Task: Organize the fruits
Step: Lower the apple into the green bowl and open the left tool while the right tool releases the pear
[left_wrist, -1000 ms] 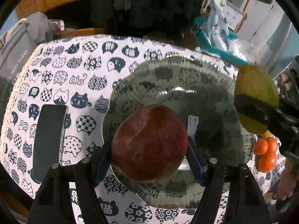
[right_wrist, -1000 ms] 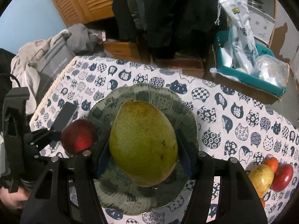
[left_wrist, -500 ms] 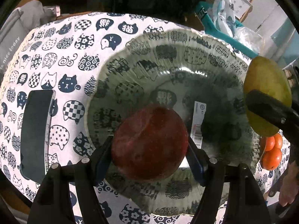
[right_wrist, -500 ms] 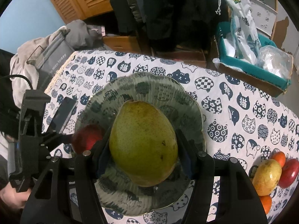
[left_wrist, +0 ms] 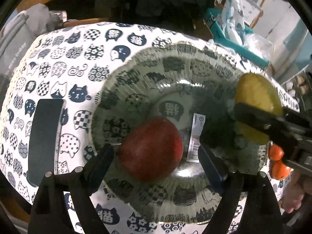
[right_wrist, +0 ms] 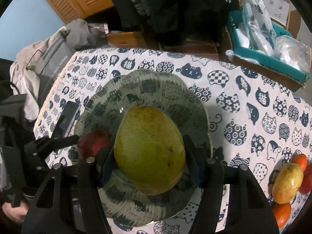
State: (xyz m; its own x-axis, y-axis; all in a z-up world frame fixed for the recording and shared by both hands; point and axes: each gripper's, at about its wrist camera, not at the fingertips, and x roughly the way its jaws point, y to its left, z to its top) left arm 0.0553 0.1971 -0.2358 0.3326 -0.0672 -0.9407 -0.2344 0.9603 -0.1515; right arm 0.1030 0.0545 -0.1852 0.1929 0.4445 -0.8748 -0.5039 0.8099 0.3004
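Observation:
A red apple (left_wrist: 150,142) lies in the glass plate (left_wrist: 175,58) on the cat-print tablecloth. My left gripper (left_wrist: 155,153) straddles the apple, its jaws opening, with a gap showing on each side of the fruit. The right wrist view also shows the apple (right_wrist: 93,142), low at the plate's left. My right gripper (right_wrist: 149,148) is shut on a large green pear (right_wrist: 148,146) and holds it over the plate's right half. In the left wrist view the pear (left_wrist: 257,95) hangs above the plate's right rim.
A black phone (left_wrist: 44,138) lies left of the plate. Several loose fruits, a yellow pear (right_wrist: 286,185) and oranges (left_wrist: 276,161) among them, sit near the table's right edge. Beyond the table are a teal box (right_wrist: 269,54) and grey clothes (right_wrist: 50,58).
The left gripper's jaws have spread away from the apple, which now rests in the plate. The right gripper has come down closer over the plate with the pear.

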